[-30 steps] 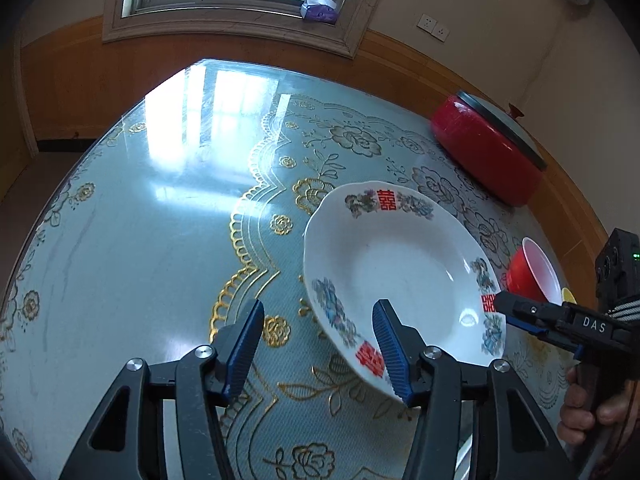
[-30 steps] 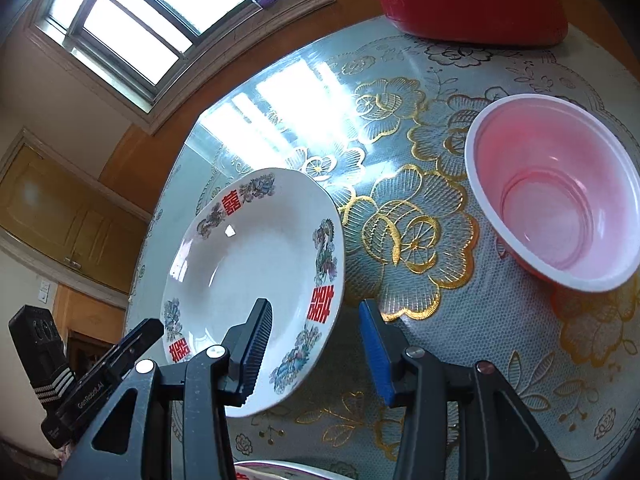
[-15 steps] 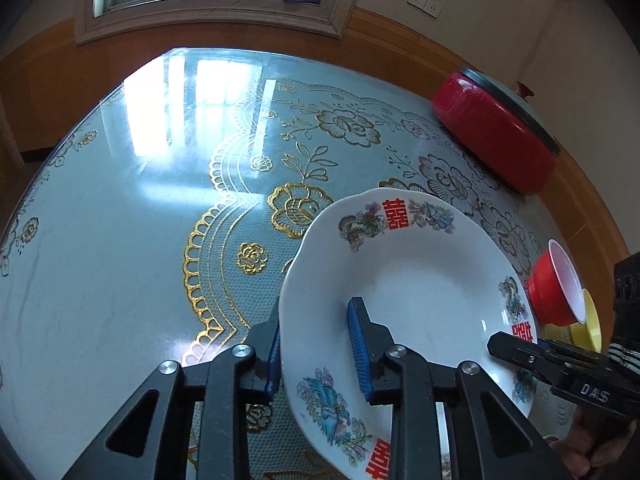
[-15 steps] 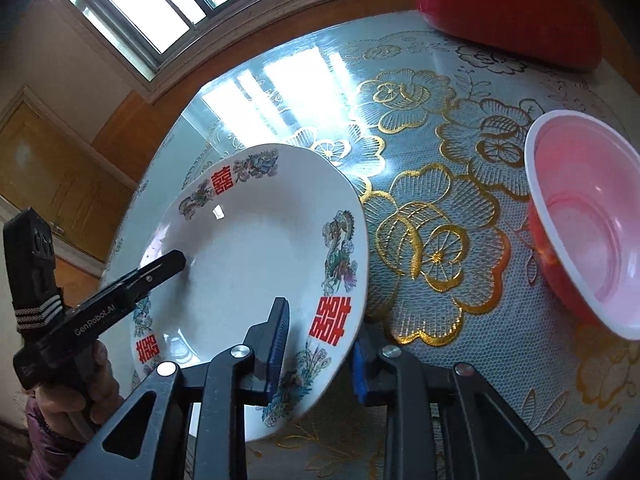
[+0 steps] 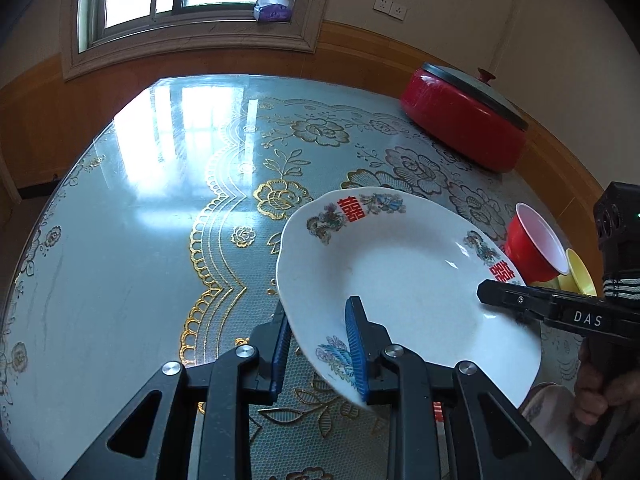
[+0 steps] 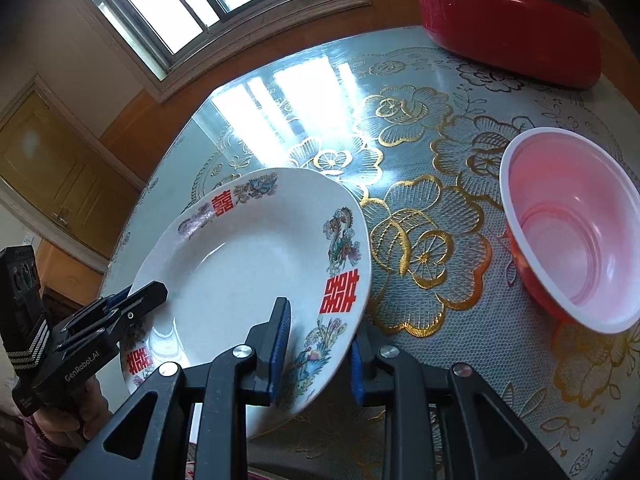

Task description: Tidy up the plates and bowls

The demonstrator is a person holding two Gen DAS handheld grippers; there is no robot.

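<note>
A white deep plate (image 5: 404,280) with red characters and flower prints on its rim hangs above the table, held from both sides. My left gripper (image 5: 318,350) is shut on its near left rim, one blue pad under the rim and one inside. In the right wrist view the same plate (image 6: 240,268) fills the lower left. My right gripper (image 6: 318,354) is shut on its right rim. Each gripper shows in the other's view: the right gripper (image 5: 516,300) and the left gripper (image 6: 132,300).
A red bowl with a pale inside (image 6: 572,232) stands right of the plate, a yellow bowl (image 5: 580,276) beside it. A red lidded pot (image 5: 464,124) sits at the table's far right. Another plate's rim (image 5: 552,412) peeks out below. The glass-topped floral table (image 5: 152,208) spreads left.
Both grippers closed on the plate's opposite rims, where a second ago they stood open around them. The plate has come up off the table and tilted slightly.
</note>
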